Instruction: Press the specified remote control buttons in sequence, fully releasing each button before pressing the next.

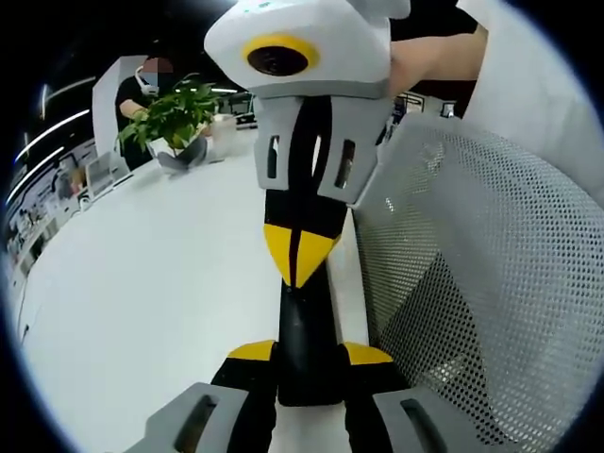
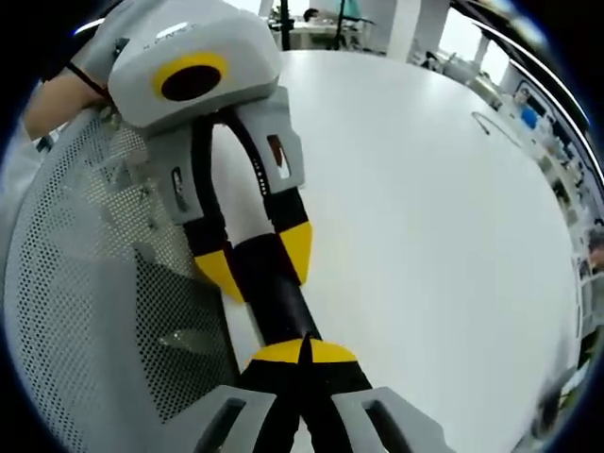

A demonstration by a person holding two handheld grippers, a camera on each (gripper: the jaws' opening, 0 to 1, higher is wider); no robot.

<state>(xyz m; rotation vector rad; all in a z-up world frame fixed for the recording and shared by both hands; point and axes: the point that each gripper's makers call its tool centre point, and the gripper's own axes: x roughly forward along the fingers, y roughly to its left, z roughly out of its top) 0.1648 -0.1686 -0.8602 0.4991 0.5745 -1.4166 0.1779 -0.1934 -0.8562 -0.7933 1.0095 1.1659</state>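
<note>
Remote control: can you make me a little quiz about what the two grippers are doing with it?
1. True or false: the left gripper grips the remote control.
2. The right gripper is: A open wide, B shut, with its tips at the remote control.
3. Fill in: the potted plant stands on the white ____.
Key: 1 true; 2 B; 3 table.

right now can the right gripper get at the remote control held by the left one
Likely yes: the right gripper, jaws shut, rests its tips on the black remote control clamped in the left gripper; nothing lies between.
</note>
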